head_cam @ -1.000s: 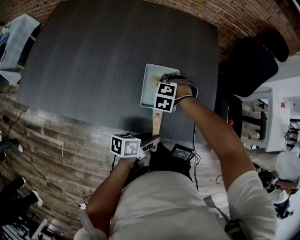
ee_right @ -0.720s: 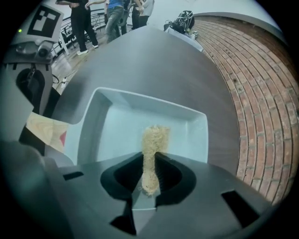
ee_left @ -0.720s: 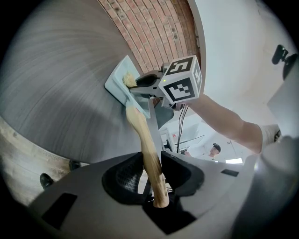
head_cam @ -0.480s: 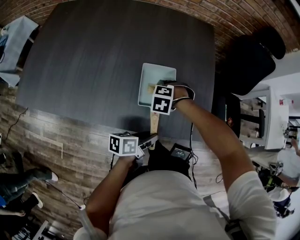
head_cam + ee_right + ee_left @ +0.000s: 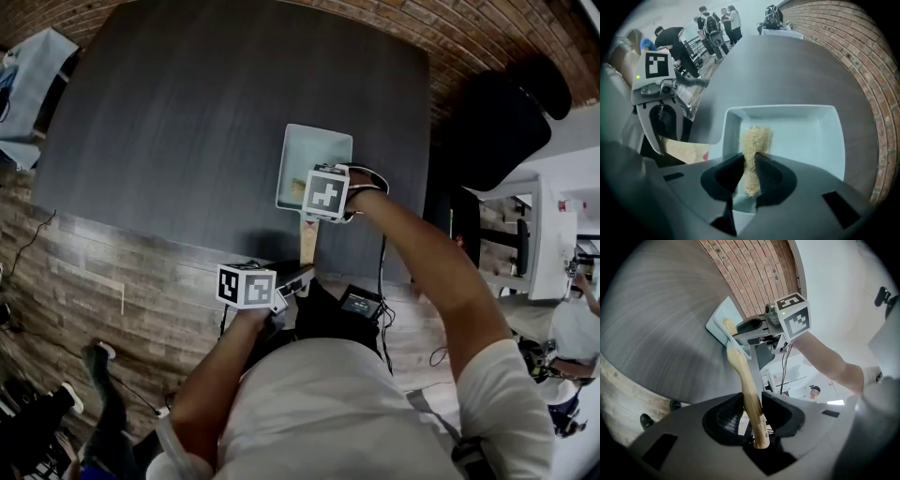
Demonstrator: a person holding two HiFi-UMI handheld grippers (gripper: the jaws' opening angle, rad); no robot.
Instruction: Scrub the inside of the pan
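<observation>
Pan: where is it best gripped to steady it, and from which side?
By the wooden handle, from its free end at the table's near edge: it is long, narrow and sticks out from the pan, so pads close across it, as the left claw shows.

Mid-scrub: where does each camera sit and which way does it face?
Head view: on the person's head, facing steeply down at the table and pan; chest and both forearms show.
Left gripper view: on the left gripper, facing along the wooden handle gripped in its jaws toward the pan; the right forearm shows.
Right gripper view: on the right gripper, facing down into the pan past the scrub pad in its jaws; the left gripper shows at left.
Shared: all three see the pan; each gripper view sees the other gripper.
</observation>
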